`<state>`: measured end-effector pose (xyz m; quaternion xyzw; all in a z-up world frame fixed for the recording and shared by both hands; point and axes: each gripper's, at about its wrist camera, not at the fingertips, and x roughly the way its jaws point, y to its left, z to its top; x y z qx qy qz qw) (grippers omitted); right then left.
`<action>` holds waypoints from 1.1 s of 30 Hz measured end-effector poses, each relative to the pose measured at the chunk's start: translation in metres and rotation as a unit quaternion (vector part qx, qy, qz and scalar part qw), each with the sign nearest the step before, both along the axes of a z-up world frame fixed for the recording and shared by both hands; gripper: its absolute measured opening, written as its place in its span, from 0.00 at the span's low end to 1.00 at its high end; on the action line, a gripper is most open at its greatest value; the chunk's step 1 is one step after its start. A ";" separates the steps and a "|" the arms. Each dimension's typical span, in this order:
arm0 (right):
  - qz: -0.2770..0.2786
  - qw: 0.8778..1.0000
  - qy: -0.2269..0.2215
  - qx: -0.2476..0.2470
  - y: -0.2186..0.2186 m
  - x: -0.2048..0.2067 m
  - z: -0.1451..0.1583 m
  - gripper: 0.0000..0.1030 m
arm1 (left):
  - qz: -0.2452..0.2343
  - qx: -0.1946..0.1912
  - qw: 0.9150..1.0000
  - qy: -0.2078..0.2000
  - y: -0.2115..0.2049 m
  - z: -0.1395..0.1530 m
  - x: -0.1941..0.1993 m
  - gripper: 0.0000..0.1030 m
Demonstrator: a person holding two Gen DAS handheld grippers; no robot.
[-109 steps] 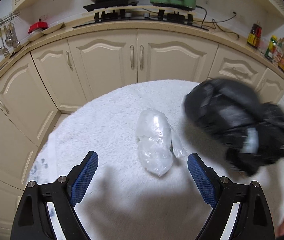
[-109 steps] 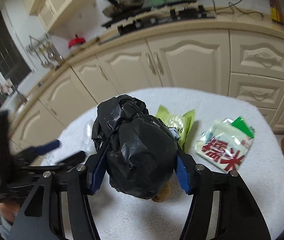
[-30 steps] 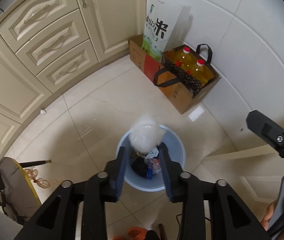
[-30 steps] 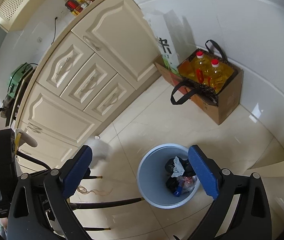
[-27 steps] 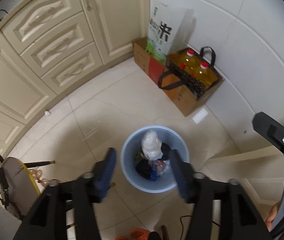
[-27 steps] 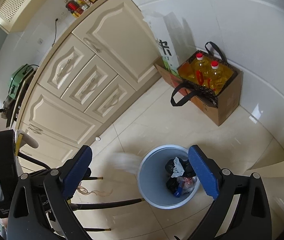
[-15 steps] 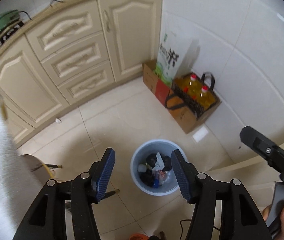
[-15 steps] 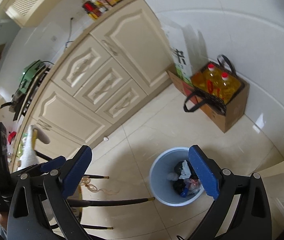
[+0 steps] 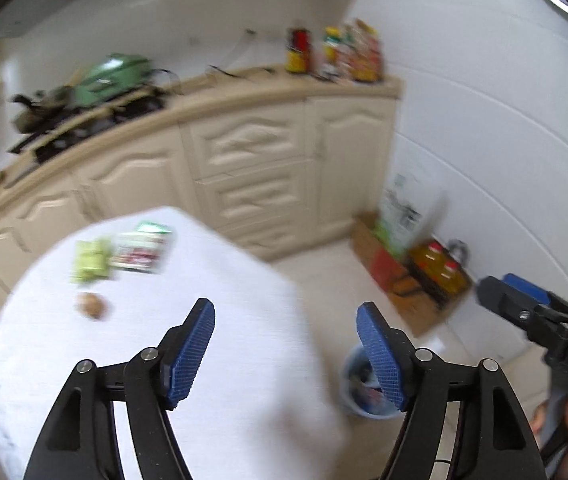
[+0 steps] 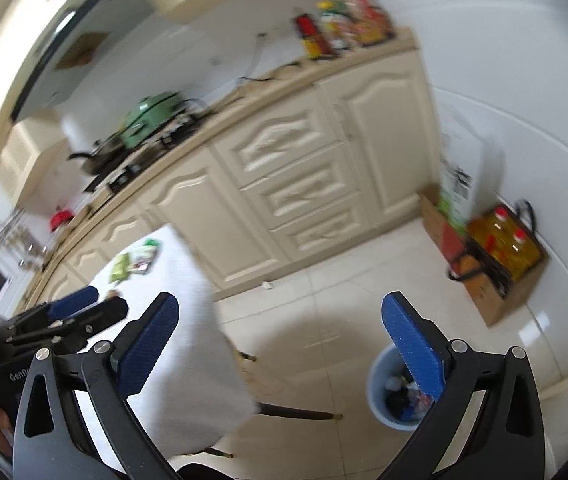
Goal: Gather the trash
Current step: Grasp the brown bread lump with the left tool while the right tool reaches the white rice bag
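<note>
Blue bin [image 10: 379,392] holding mixed trash [image 10: 401,398]

Bright daylight, perhaps; heavy motion blur; fisheye-bent edges

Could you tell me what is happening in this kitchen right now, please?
A person is clearing trash from the white table into the blue bin on the floor. Both the left gripper and right gripper are open and empty, the left's jaws having just been opening. A green packet, a red-and-white packet and a small brown item lie on the table.
</note>
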<state>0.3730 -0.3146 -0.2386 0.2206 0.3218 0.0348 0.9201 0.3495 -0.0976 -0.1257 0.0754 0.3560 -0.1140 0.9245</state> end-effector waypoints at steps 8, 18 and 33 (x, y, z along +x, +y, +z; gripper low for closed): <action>0.077 0.997 0.004 -0.031 0.097 0.052 0.016 1.00 | 0.114 0.008 0.993 0.026 0.139 -0.017 0.013 0.68; 0.132 0.987 0.054 -0.072 0.172 0.135 -0.008 1.00 | 0.171 -0.029 0.980 0.094 0.207 -0.068 0.053 0.66; 0.189 0.967 0.110 -0.130 0.255 0.252 -0.045 1.00 | 0.171 -0.064 0.977 0.109 0.229 -0.088 0.102 0.36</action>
